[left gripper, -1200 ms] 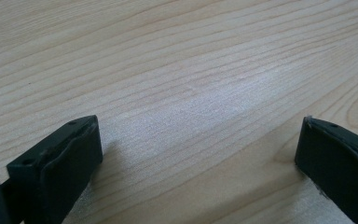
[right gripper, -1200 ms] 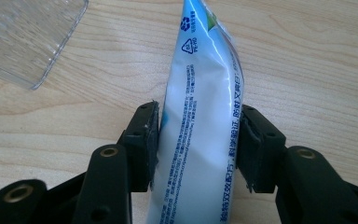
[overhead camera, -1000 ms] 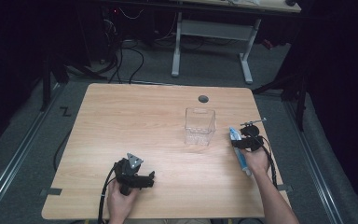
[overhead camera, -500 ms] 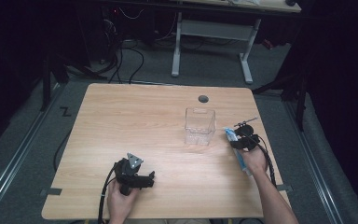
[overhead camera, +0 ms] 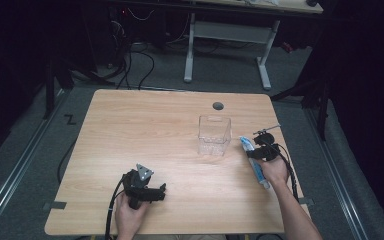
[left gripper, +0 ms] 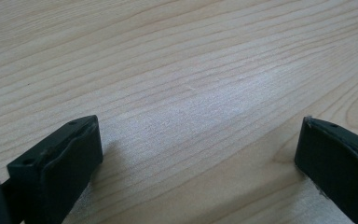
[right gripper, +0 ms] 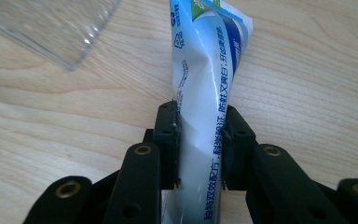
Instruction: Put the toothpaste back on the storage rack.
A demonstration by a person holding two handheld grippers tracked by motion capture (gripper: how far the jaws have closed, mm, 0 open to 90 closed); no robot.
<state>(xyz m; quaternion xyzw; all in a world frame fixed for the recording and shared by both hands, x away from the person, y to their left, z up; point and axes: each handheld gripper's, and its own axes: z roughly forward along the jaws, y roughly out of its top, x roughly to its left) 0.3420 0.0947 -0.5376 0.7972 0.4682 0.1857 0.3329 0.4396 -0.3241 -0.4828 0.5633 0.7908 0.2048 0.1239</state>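
The toothpaste tube (right gripper: 204, 93), white with blue and green print, stands between the two black jaws of the right gripper (right gripper: 200, 144) in the right gripper view. Both pads press flat against its sides at about the middle of its length. The jaws have just been closing and now clamp the tube, which creases slightly where they bite. Its flat crimped end runs off the upper edge of that frame, and its lower part disappears behind the gripper body at the bottom.

In the high view the tube (overhead camera: 258, 170) lies in the right middle of the frame on the wooden table (overhead camera: 145, 125), slanting from upper left to lower right. The right gripper (overhead camera: 260, 150) grips it near the upper end, and the person's right hand (overhead camera: 276, 169) sits just below and beside the tube's lower part.

Just to the left of the tube's upper end stands a clear plastic container (overhead camera: 214, 135), upright and near the tube; whether they touch cannot be told. Its corner shows at the upper left of the right gripper view (right gripper: 51, 28).

Well apart, at the lower left of the high view, the left gripper (overhead camera: 156, 192) rests low over the table in the left hand (overhead camera: 130, 215). In the left gripper view its jaws stand wide apart with only bare wood between them.
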